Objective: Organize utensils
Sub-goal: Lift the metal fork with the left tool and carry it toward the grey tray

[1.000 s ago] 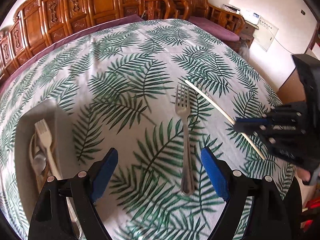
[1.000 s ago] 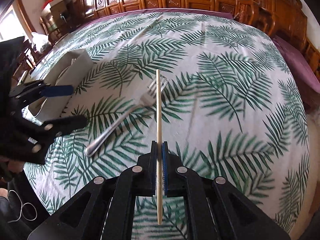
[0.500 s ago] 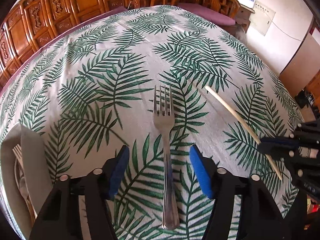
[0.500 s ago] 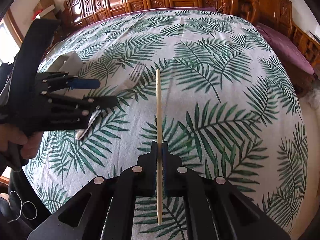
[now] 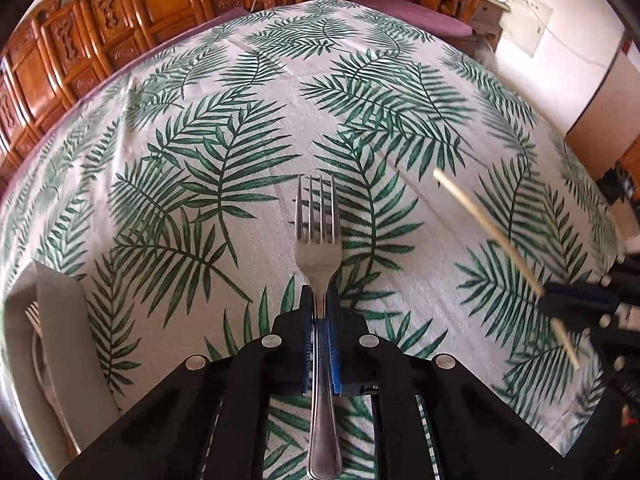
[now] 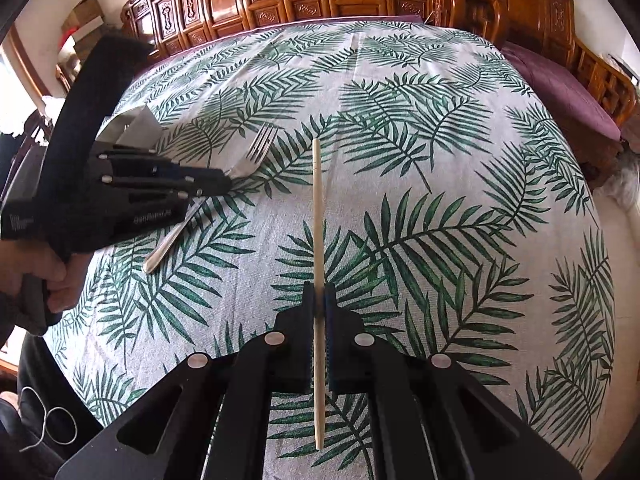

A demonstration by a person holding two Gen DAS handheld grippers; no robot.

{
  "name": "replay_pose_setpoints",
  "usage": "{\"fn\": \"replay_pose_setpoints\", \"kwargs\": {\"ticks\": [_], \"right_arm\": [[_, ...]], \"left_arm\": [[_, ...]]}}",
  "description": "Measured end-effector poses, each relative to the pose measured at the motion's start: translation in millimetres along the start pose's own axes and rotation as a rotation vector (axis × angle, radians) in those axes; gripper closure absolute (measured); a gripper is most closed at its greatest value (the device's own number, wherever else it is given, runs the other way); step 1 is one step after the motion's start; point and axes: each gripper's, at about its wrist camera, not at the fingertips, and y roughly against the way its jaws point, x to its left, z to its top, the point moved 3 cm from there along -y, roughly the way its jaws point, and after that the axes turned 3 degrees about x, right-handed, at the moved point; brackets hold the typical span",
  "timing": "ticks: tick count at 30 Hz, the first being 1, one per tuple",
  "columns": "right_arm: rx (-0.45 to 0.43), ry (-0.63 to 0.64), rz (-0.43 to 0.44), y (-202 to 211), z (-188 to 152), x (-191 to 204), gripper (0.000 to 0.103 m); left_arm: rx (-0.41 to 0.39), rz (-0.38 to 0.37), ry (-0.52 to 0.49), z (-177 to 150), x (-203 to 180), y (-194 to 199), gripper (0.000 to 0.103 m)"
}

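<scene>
Fork and chopstick both pinched; neither is in the organizer yet.

The fork [image 5: 319, 264] lies flat on the palm-leaf tablecloth [image 5: 256, 92], tines pointing far, and your left gripper [image 5: 319, 320] has its blue pads pressed on the neck just below the tines, the handle running back between the fingers. That grip near the head probably leaves the long handle free to swing, so judge the lift with care. Your right gripper [image 6: 319, 308] clamps the chopstick [image 6: 317, 216] near its middle, the stick running straight out along the fingers, its far end apparently clear of the cloth, likely so it can be slid lengthwise into a slot. The grey organizer tray [image 5: 60, 320], already holding a pale fork, sits at the near left, well apart from both grippers.
</scene>
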Motion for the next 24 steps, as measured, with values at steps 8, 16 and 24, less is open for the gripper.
{"fn": "replay_pose_setpoints", "kwargs": {"ticks": [8, 16, 24], "right_arm": [[-0.037, 0.015, -0.003, 20.0, 4.3, 15.5, 0.097], [-0.069, 0.033, -0.016, 36.7, 12.2, 33.9, 0.097], [-0.088, 0.045, -0.027, 46.5, 19.3, 48.9, 0.097]], "left_arm": [[-0.017, -0.017, 0.008, -13.1, 2.9, 18.8, 0.097], [-0.088, -0.034, 0.032, -25.6, 13.0, 54.5, 0.097], [-0.161, -0.059, 0.049, -37.5, 18.0, 84.7, 0.097]]}}
